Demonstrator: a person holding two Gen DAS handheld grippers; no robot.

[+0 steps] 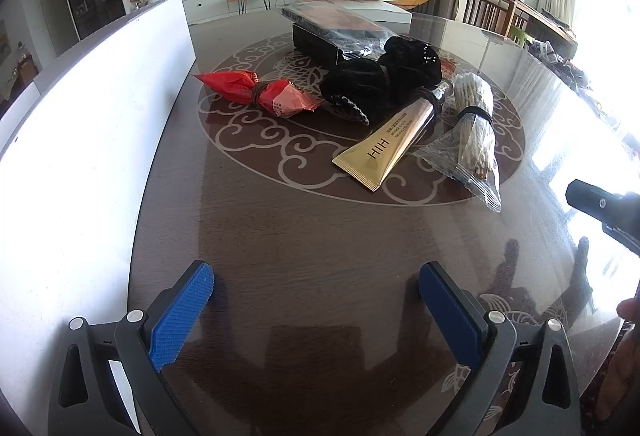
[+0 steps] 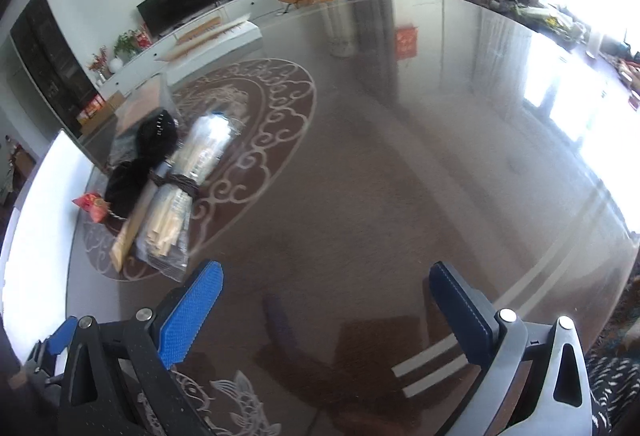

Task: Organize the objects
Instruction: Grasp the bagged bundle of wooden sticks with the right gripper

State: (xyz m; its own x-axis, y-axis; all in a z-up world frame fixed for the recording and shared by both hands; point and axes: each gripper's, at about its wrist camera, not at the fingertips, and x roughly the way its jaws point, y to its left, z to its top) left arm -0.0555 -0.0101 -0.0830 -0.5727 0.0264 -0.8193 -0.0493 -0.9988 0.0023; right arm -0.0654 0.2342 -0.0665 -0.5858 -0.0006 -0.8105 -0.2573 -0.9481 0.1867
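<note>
Left claw [image 1: 316, 284] wide, right claw [image 2: 326, 284] wide, both empty; gold tube [image 1: 394, 134] beside chopstick bag [image 1: 474, 128]

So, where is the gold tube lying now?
In the left wrist view the gold tube lies on the table's round pattern, right of centre, between the black hair piece and the clear bag of sticks.

Bench [image 1: 280, 236]: dark glossy top with a pale scrollwork medallion. Lying on it, clustered within the medallion: a red packet [image 1: 256, 92] tied at the middle, a black fabric bundle [image 1: 372, 80], a gold tube [image 1: 388, 144], a clear bag of sticks [image 1: 472, 132], and a dark box [image 1: 320, 36] behind them.
</note>
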